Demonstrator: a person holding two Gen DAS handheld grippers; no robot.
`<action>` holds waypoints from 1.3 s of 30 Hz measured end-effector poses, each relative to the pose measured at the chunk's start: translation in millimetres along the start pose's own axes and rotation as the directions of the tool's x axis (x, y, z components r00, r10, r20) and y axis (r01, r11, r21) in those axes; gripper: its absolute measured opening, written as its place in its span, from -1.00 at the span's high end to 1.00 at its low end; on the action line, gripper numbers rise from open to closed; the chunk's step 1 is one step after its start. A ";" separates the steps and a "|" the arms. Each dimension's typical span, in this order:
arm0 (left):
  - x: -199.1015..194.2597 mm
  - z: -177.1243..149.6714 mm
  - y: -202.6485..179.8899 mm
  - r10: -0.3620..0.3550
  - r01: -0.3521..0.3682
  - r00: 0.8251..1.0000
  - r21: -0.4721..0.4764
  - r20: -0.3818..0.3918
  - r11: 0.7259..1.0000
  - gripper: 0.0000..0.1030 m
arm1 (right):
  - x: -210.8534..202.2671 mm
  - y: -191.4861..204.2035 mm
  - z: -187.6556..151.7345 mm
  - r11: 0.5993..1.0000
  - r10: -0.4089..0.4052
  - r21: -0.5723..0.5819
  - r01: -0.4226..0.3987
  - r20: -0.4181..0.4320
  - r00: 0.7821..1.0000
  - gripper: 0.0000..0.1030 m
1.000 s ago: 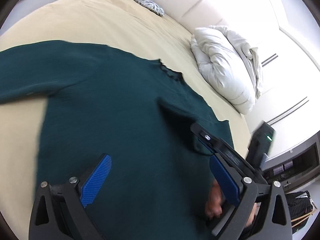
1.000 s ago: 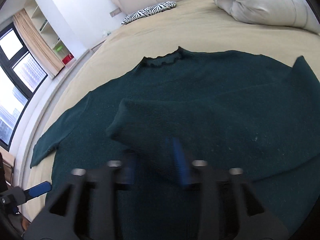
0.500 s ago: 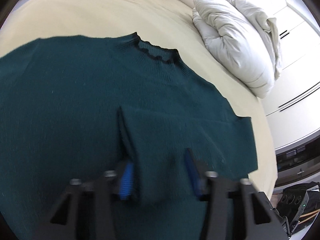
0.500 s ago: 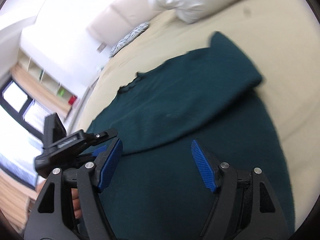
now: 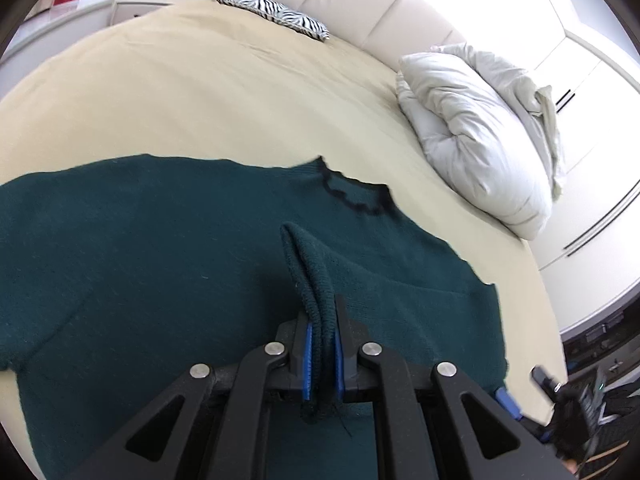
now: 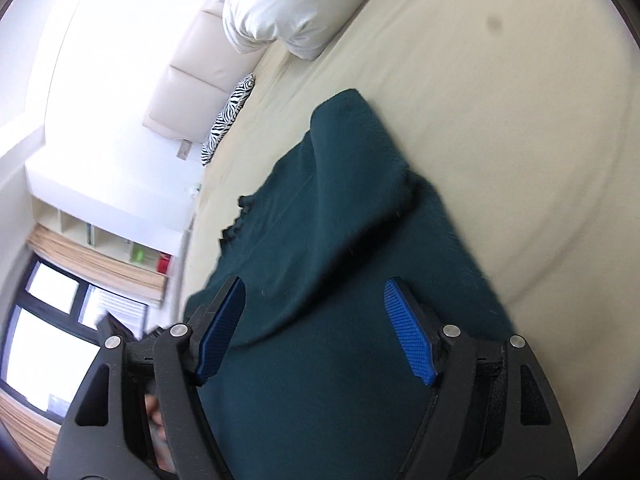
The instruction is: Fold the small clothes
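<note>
Beige bed point(image 5: 200, 92) holds one green sweater point(image 5: 140, 248), two pillows.

Dark teal-green sweater point(image 5: 160, 248) with a darker, near-black scalloped neckline point(image 5: 352, 194). Pale beige bed point(image 5: 180, 92); cream padded headboard point(image 5: 360, 4). Off-white pillow point(image 5: 480, 128); black-and-white zebra-striped cushion point(image 5: 276, 12). Both tools are black with bright blue ribbed pads: left gripper point(image 5: 320, 356), right gripper point(image 6: 316, 332). Tan blind point(image 6: 96, 264) above a black-framed window point(image 6: 48, 320); red box on the white shelf point(image 6: 164, 263).
</note>
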State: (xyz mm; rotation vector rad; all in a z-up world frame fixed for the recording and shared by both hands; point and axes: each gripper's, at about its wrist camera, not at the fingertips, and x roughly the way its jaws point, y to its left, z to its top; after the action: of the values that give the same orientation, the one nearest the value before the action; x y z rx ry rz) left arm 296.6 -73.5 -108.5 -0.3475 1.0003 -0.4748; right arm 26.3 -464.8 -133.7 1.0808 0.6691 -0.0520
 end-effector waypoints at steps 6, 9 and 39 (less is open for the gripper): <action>6.0 -10.0 17.6 0.012 -0.012 1.000 -0.035 0.000 0.999 0.82 | 37.8 -1.2 34.5 0.992 -0.049 0.117 0.049 -0.006 0.999 -0.36; 7.6 -10.1 22.2 -0.002 0.002 1.000 -0.056 0.008 0.998 0.82 | 23.2 -19.1 49.7 0.985 -0.038 0.172 0.025 0.071 0.997 -0.32; 10.5 -8.8 13.2 0.054 -0.057 0.996 0.052 0.069 0.997 0.80 | 106.4 32.2 129.8 0.834 -0.432 -0.356 0.421 0.052 0.900 0.88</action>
State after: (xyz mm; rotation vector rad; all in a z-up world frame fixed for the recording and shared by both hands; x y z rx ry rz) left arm 296.6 -68.5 -126.9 -0.2851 0.9271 -0.4363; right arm 185.2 -527.0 -125.9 0.5621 0.9012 -0.2902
